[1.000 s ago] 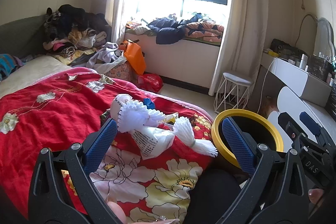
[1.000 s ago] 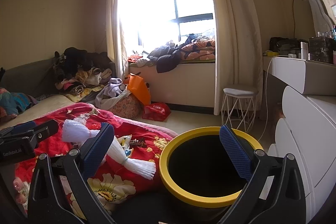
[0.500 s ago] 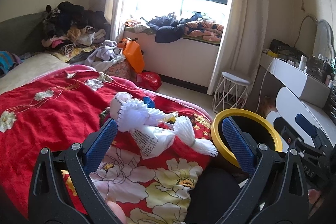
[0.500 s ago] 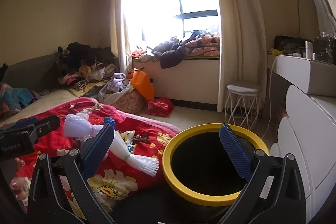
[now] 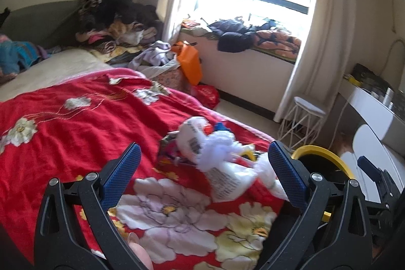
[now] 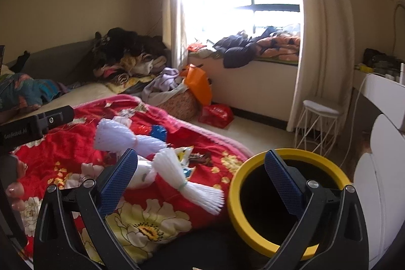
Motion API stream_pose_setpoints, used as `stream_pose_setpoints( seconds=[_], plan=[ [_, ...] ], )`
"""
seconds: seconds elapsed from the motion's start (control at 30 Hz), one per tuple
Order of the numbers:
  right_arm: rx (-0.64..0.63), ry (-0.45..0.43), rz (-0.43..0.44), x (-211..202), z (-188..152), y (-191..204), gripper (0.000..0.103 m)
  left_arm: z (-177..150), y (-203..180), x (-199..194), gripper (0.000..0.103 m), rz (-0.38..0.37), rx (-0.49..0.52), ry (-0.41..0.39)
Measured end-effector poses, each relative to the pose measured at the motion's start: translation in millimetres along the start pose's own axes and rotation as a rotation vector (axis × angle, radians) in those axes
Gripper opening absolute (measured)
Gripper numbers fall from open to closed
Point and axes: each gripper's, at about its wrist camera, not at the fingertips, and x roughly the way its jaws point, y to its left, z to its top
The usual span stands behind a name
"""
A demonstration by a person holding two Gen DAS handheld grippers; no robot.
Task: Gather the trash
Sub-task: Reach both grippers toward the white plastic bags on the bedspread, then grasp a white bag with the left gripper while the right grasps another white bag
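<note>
Several bits of trash sit bunched near the foot of the red floral blanket: white foam netting tied with a band, a crumpled white printed bag, a blue scrap and small wrappers. It all lies just beside the yellow-rimmed bin, which looks parked at the bed's edge so each piece has a short trip in.

Left gripper is spread wide with nothing between its blue pads, the pile framed between them, apparently lining up a grab. Right gripper is equally wide and empty, straddling the bin rim and the netting.

Right view looks down into the bin's dark inside and catches the person's fingertips; left view shows only a sliver of rim but reveals the bag's barcode and print.
</note>
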Motion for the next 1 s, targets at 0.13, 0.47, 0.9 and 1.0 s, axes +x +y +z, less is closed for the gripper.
stream_pose_setpoints(
  seconds=[0.13, 0.47, 0.9, 1.0],
  plan=[
    [-0.004, 0.046, 0.035, 19.5, 3.9, 7.1, 0.098, 3.3, 13.1, 6.3, 0.093, 0.023, -0.017, 0.01],
    [-0.012, 0.23, 0.104, 81.9, -0.7, 10.2, 0.097, 8.5, 30.3, 43.0, 0.093, -0.014, -0.023, 0.076],
    [-0.066, 0.42, 0.171, 146.0, -24.7, 12.4, 0.055, -0.2, 2.8, 87.7, 0.067, -0.115, 0.07, 0.205],
    [-0.053, 0.428, 0.193, 146.7, -25.6, 10.7, 0.04, -1.0, 2.2, 95.6, 0.05, -0.129, 0.065, 0.23]
  ],
)
